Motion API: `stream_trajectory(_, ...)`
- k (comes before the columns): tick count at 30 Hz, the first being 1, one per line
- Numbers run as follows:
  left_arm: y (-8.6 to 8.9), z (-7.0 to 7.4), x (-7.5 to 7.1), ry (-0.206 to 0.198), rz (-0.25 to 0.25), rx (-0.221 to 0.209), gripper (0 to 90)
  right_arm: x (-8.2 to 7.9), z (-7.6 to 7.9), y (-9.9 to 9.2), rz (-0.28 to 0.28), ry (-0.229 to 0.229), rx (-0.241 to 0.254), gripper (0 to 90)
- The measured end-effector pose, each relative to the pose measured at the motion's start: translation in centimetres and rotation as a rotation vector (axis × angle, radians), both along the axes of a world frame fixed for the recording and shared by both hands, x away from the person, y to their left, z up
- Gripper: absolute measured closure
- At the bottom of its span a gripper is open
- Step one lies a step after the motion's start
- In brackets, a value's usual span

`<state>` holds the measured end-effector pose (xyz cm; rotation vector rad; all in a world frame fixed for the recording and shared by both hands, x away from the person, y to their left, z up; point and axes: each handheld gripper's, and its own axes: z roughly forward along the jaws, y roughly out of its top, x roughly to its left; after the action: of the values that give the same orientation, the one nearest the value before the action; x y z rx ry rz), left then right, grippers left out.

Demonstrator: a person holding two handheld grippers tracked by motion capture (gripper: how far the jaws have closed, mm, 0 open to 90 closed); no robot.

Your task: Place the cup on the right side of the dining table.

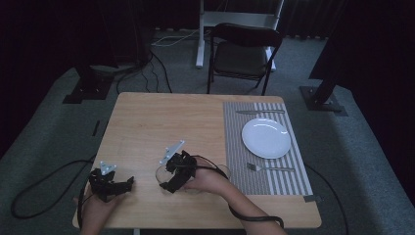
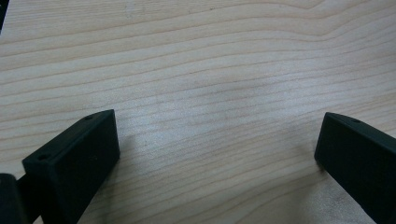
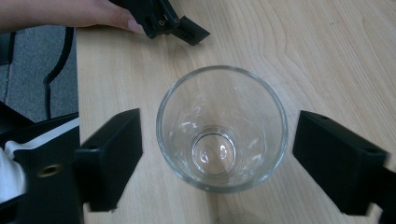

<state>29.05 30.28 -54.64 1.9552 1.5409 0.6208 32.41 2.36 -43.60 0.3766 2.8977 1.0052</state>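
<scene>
At the table's near edge the left gripper is held with jaws wide apart over bare wood, while at its two o'clock the upright glass is straddled, untouched, by the right gripper's parted jaws, with the plate beyond.

Left gripper: black body, grey three-cornered plate on top, blocky black jaws with small holes
Right gripper: black, same grey plate, brass-coloured screw by one jaw, white part beside it
Cables: black, thick, trailing off each gripper
Forearms: bare, no sleeves
</scene>
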Motion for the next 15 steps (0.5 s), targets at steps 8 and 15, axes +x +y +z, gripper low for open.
stream_trajectory(8,0.0,0.0,0.0,0.000,0.000,0.000,0.3,0.1,-0.5,1.1,0.008,-0.016,-0.067,23.3)
stream_trajectory(15,0.0,0.0,0.0,0.001,-0.001,0.001,0.3,-0.1,-0.6,1.7,0.022,-0.049,-0.124,27.8)
